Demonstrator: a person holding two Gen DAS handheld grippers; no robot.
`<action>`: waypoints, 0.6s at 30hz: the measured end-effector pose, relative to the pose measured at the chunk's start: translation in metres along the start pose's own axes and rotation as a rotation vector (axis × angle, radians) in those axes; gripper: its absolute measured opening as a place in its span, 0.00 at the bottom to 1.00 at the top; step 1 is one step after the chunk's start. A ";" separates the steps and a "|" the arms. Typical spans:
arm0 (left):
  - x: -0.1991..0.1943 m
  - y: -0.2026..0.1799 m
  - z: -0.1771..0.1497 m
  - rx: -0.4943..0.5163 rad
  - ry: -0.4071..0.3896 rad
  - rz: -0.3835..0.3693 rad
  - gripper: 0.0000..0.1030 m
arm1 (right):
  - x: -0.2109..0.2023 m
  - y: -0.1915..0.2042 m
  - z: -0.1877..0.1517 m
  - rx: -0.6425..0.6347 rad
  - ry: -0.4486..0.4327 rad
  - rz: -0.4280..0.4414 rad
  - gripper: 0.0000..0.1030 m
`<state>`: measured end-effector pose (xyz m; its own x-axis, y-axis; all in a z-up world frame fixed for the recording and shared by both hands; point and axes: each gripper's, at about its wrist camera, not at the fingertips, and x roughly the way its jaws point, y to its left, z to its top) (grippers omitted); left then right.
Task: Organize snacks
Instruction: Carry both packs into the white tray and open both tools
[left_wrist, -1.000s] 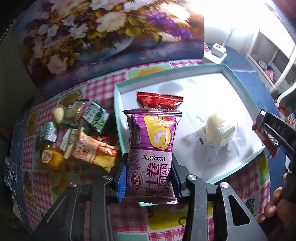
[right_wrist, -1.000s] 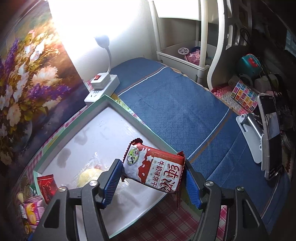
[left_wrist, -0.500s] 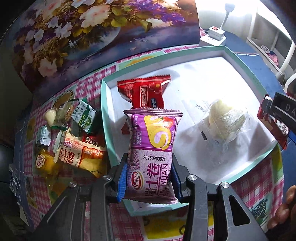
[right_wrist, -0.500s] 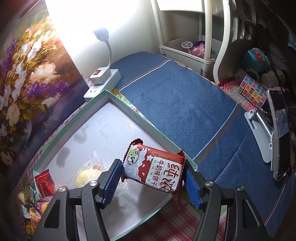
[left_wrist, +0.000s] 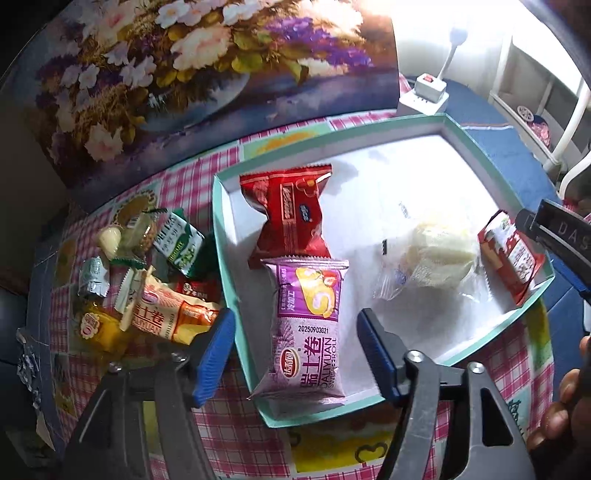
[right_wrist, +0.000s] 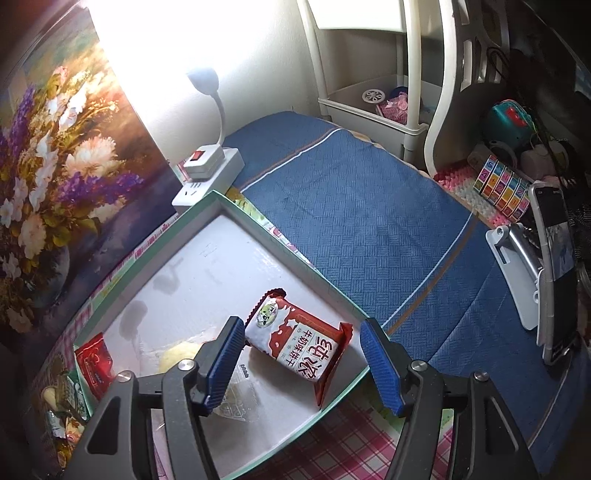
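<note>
A shallow teal-rimmed white tray sits on the checked tablecloth. In it lie a purple swiss-roll packet, a red packet, a clear-wrapped pale bun and a red-and-white milk snack packet. My left gripper is open, its jaws either side of the purple packet and apart from it. My right gripper is open around the red-and-white packet, which lies in the tray's near right corner. The tray also shows in the right wrist view.
A heap of loose snacks lies left of the tray. A flower painting stands behind. A white power strip sits at the tray's far corner. A blue cloth and a phone on a stand are on the right.
Both grippers have opened. The purple packet and the red-and-white packet now lie in the tray, let go. The left gripper moved further over the tray first.
</note>
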<state>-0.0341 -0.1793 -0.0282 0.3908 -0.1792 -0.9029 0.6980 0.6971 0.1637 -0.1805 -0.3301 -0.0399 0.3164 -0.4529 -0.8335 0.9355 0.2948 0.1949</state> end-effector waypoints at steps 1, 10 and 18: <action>-0.003 0.002 0.001 -0.010 -0.007 -0.004 0.71 | -0.001 0.000 0.000 0.000 0.000 0.001 0.67; -0.020 0.034 0.008 -0.153 -0.052 -0.002 0.84 | 0.002 0.004 0.000 -0.016 0.019 0.016 0.67; -0.013 0.046 0.008 -0.219 -0.039 0.009 0.92 | 0.006 0.014 -0.002 -0.066 0.031 0.014 0.82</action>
<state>-0.0021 -0.1507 -0.0060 0.4227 -0.1960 -0.8848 0.5491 0.8321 0.0780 -0.1662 -0.3269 -0.0432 0.3230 -0.4230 -0.8466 0.9184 0.3560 0.1726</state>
